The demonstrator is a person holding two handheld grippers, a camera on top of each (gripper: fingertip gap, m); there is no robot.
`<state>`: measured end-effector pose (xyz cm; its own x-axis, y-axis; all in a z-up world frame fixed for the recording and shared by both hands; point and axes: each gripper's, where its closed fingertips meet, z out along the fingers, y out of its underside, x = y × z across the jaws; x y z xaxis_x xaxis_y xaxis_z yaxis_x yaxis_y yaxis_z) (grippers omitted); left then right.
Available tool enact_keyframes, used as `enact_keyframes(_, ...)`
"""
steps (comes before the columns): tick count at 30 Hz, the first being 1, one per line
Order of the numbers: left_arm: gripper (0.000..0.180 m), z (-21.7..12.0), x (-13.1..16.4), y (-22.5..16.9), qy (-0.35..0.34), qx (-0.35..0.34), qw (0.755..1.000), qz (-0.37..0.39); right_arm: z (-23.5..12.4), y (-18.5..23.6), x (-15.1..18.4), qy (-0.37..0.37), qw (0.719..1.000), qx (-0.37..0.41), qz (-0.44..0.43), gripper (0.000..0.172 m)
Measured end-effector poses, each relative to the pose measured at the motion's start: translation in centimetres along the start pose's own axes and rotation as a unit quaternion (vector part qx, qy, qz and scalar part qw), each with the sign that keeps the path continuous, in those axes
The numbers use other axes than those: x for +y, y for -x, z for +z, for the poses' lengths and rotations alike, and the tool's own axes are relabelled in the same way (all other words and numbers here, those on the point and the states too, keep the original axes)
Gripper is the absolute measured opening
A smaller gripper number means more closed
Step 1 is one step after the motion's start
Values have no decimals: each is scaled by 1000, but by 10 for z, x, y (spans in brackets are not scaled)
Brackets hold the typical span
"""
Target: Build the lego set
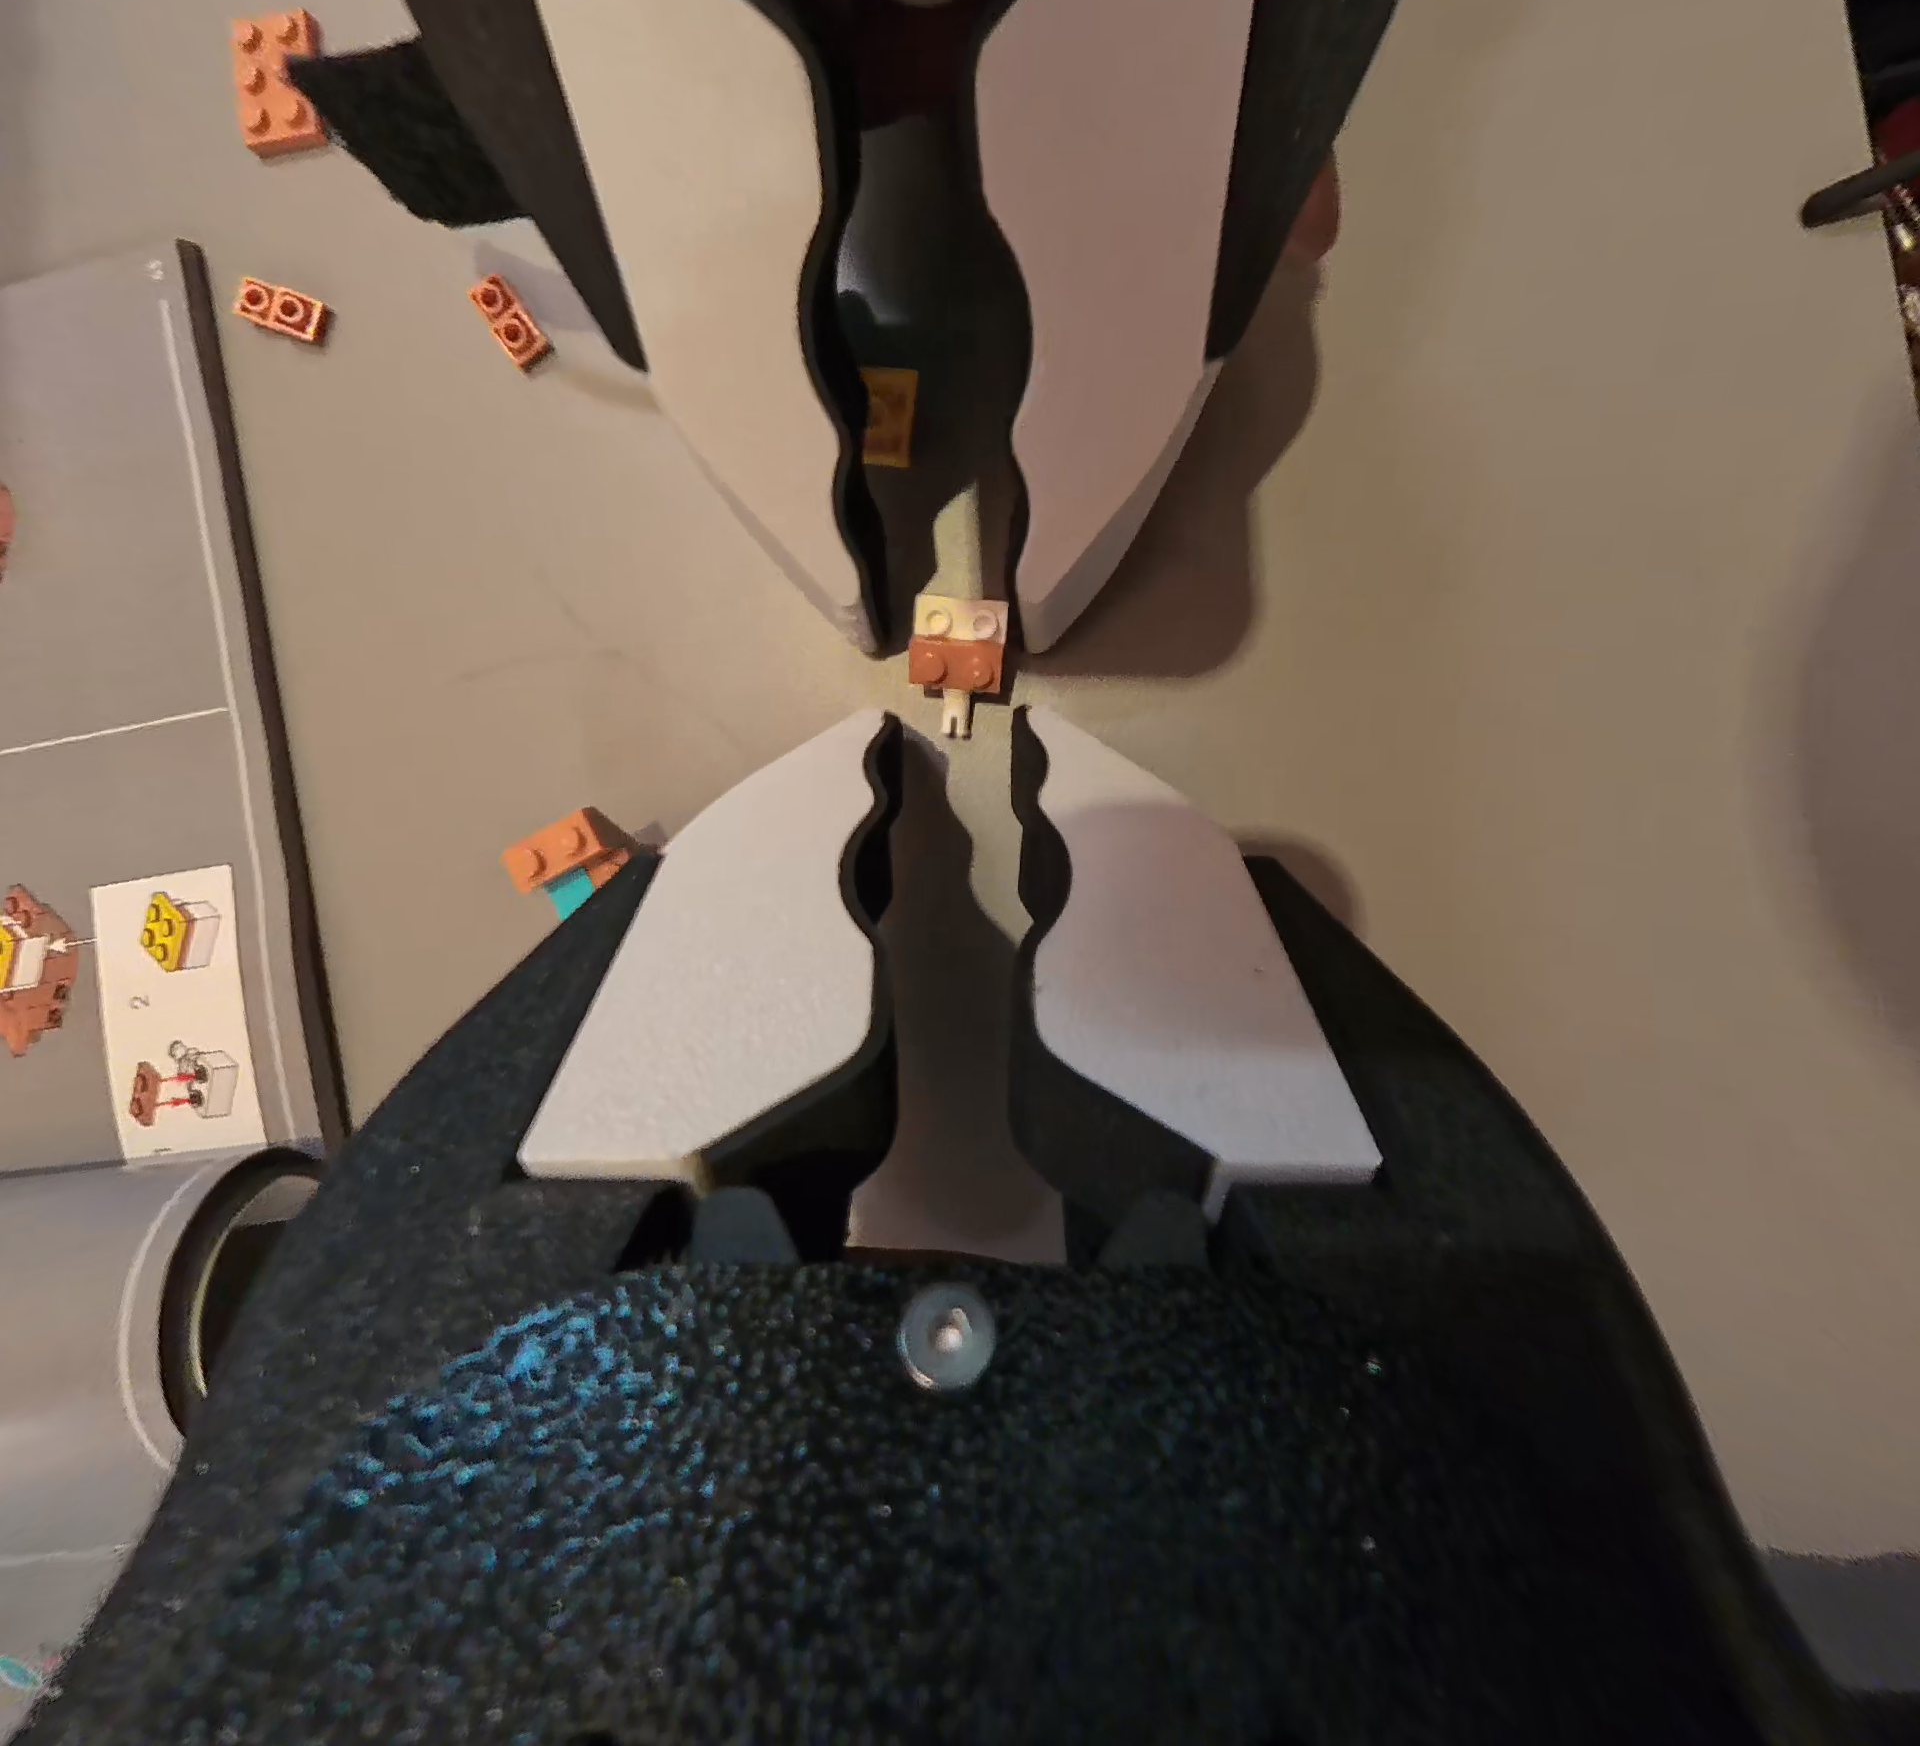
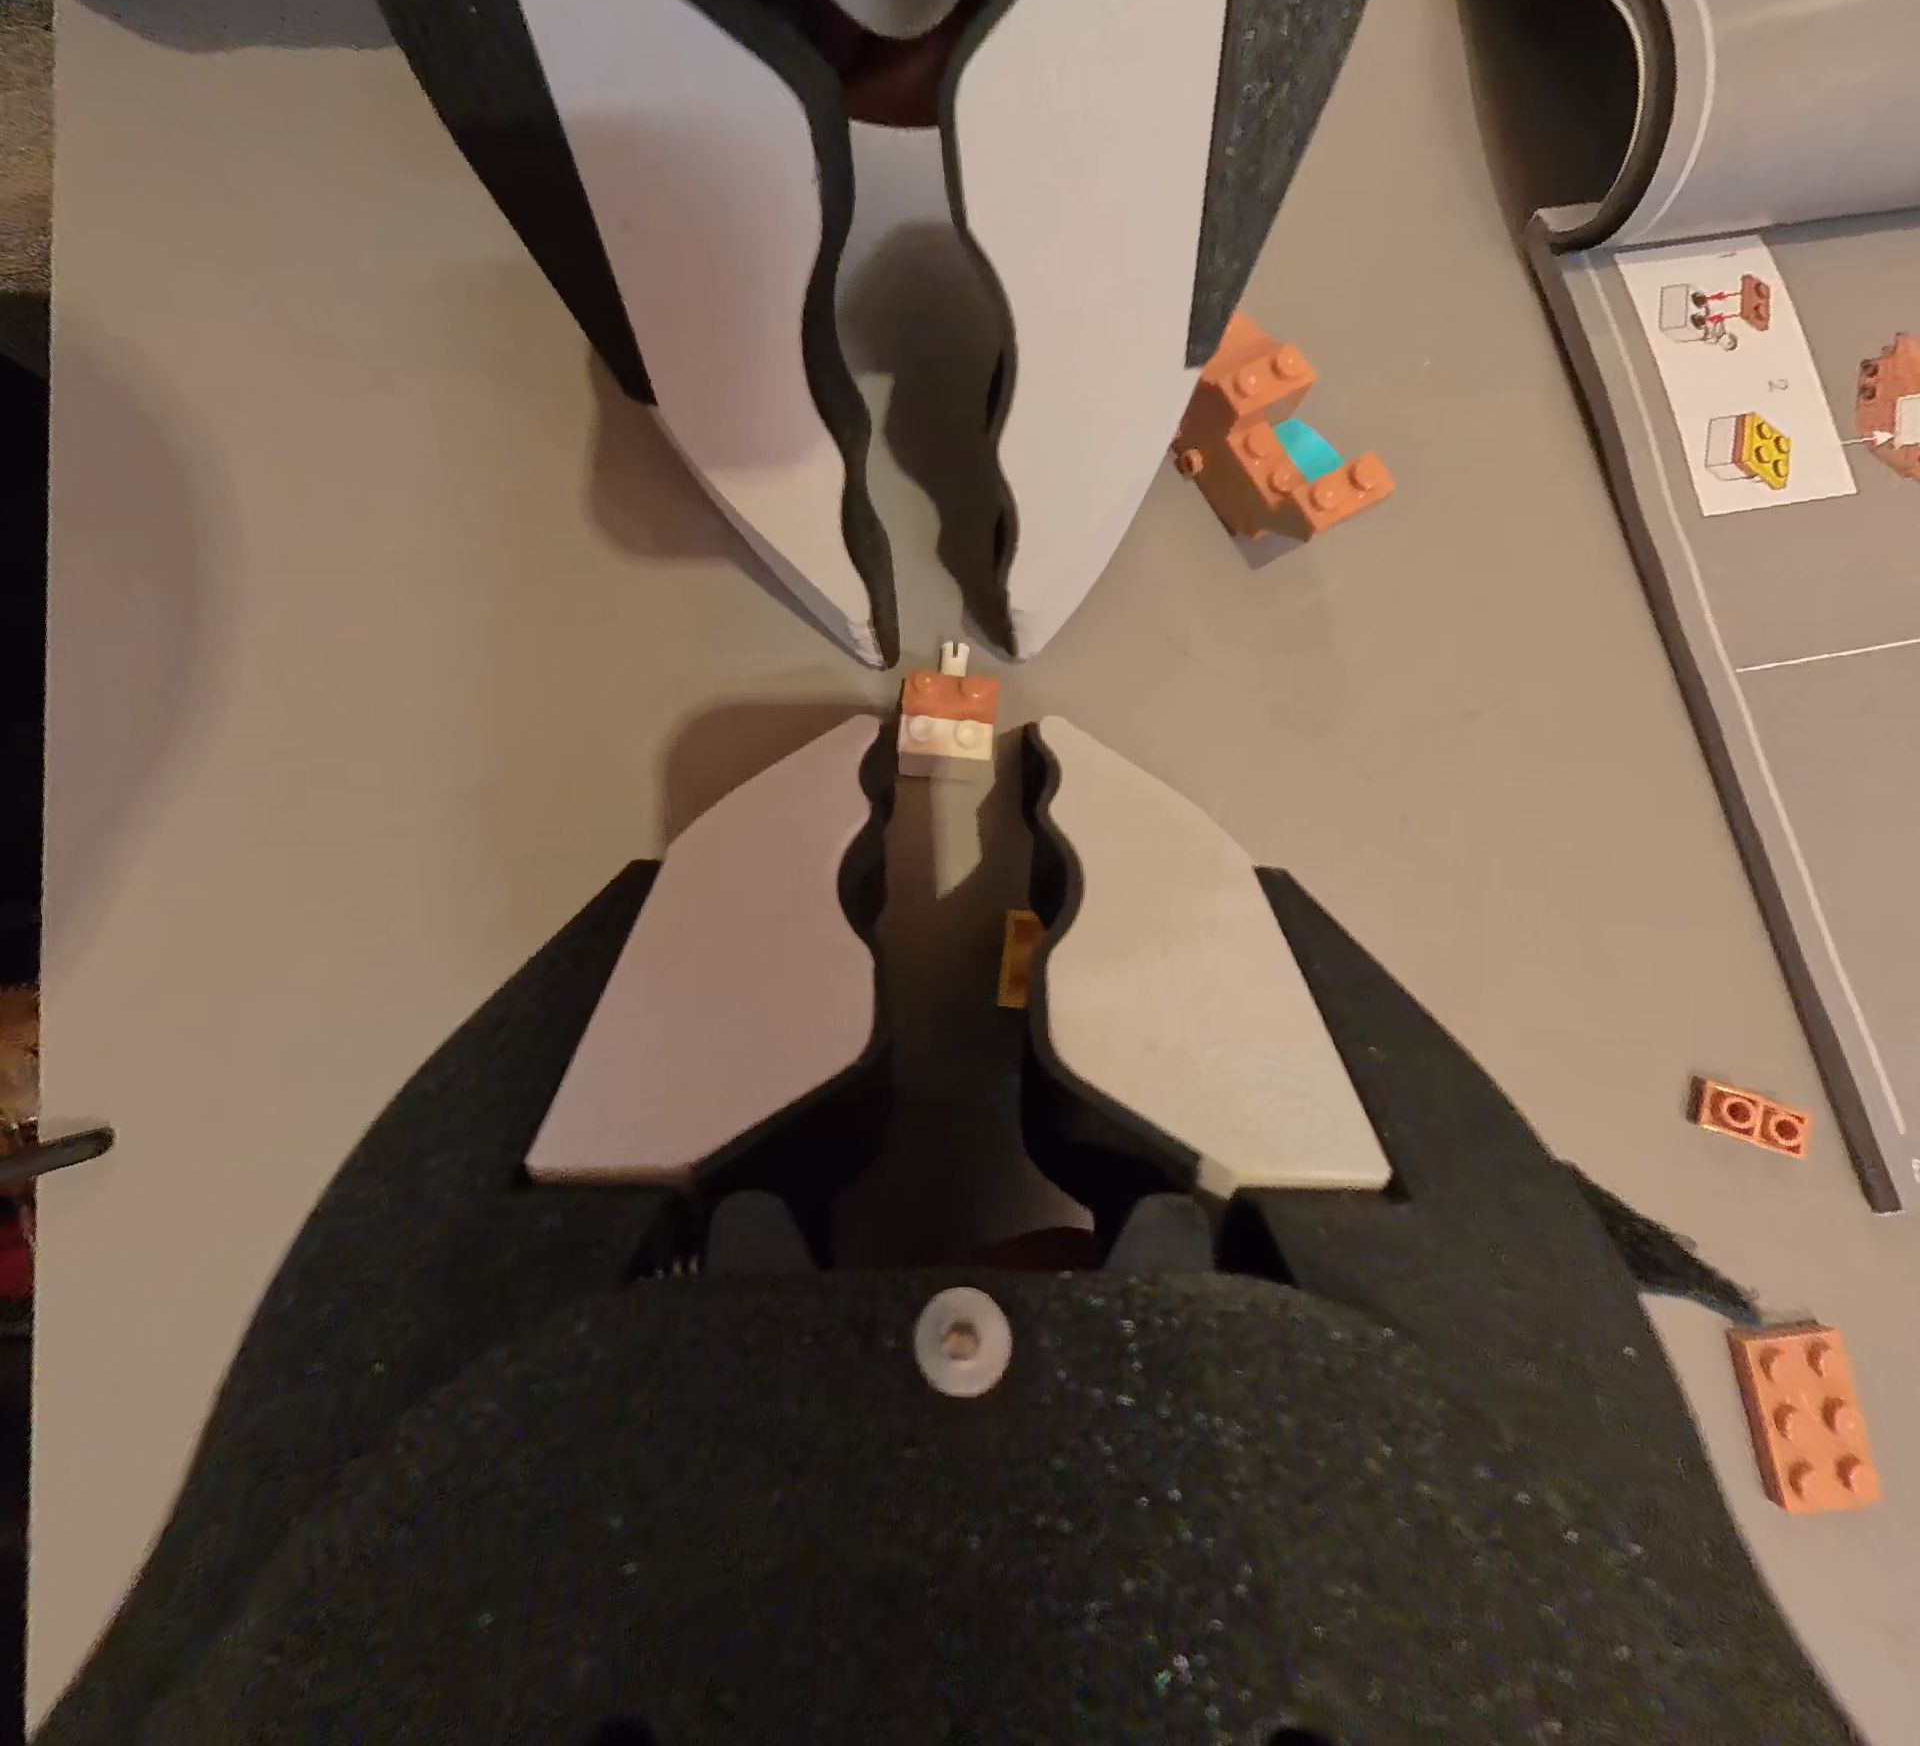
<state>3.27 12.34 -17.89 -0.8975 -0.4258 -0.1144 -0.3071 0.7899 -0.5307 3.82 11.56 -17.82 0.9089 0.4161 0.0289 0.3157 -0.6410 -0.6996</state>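
A small build (image 1: 958, 647) of a white brick, a brown plate and a white pin lies on the grey table (image 1: 1455, 761). The two grippers face each other tip to tip over it. My right gripper (image 2: 953, 738) is open, and the white brick (image 2: 943, 740) stands between its pads with a gap on the right side. My left gripper (image 1: 953, 717) is open, and the white pin (image 1: 956, 720) points into its gap without touching either pad. A yellow piece (image 2: 1018, 958) shows farther back between the right gripper's fingers.
A brown and teal build (image 2: 1283, 439) sits beside the left gripper. A brown six-stud plate (image 2: 1803, 1416) and small brown two-stud plates (image 1: 281, 309) (image 1: 509, 323) lie loose. An open instruction booklet (image 2: 1818, 761) lies along that side of the table. Both grippers' tips are close together, under 4 cm apart. The brown six-stud plate (image 2: 1803, 1416) is about equally far from each gripper, around 15 cm.
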Motion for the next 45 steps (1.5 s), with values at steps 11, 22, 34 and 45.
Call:
enact_keyframes(11,19,-5,4,1,-32,-30,999,-31,0,-3,0,-3,1000,5,6,16)
enact_keyframes(22,20,-31,-17,6,-195,-67,974,-97,-18,-3,-15,-87,995,-28,25,16)
enact_keyframes(34,14,-33,-34,2,-261,-48,959,-98,-38,4,-28,-135,989,-55,6,16)
enact_keyframes(45,6,-36,-41,-2,-283,-39,954,-90,-42,7,-32,-142,988,-59,4,16)
